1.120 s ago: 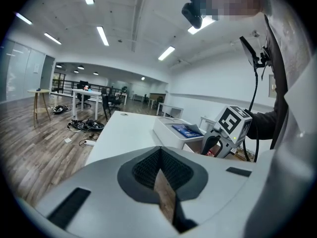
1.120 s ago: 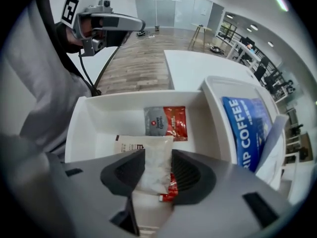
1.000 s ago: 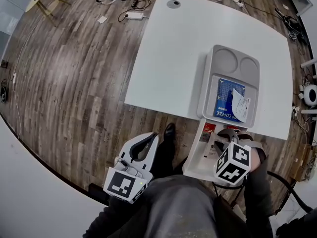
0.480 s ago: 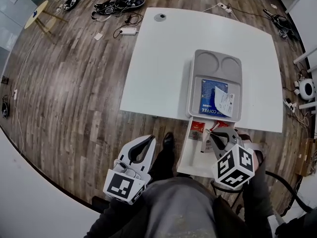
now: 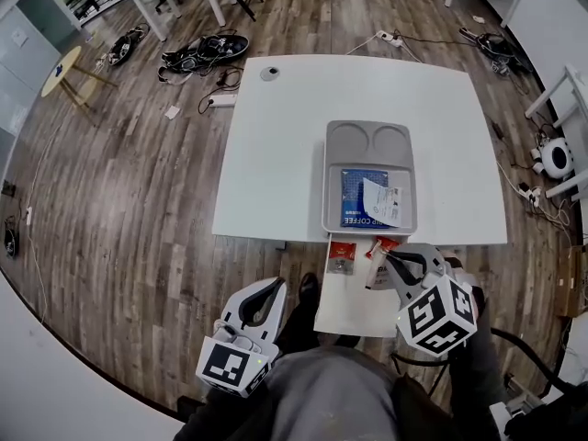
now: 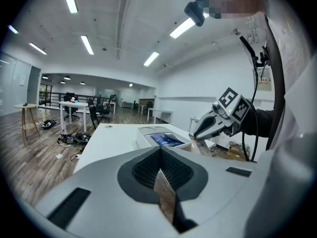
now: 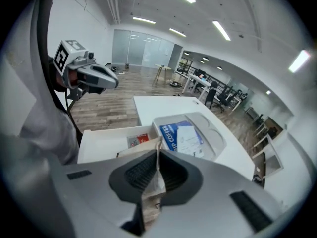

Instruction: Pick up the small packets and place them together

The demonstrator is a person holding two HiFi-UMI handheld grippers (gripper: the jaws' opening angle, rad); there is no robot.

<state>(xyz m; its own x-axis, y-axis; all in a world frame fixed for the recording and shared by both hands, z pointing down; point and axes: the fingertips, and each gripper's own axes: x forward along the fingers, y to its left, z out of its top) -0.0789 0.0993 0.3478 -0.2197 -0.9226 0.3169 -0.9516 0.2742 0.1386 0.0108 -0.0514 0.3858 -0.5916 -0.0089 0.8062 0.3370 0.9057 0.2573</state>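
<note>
Right gripper view shows my right tool (image 7: 158, 158), its jaws just closed, pinching a brown paper packet (image 7: 151, 183) above the white box (image 7: 101, 139). The packet looks light, thin and floppy, so I want a deep bite near a sealed edge. From it, the grey tray (image 5: 328, 186) lies at twelve o'clock and a red packet (image 5: 342, 250) at ten. My left tool (image 6: 159, 175) is pressed together, nothing showing in it.

Packets (image 5: 355, 191) in tray (image 5: 369, 128) on table (image 5: 276, 154)
</note>
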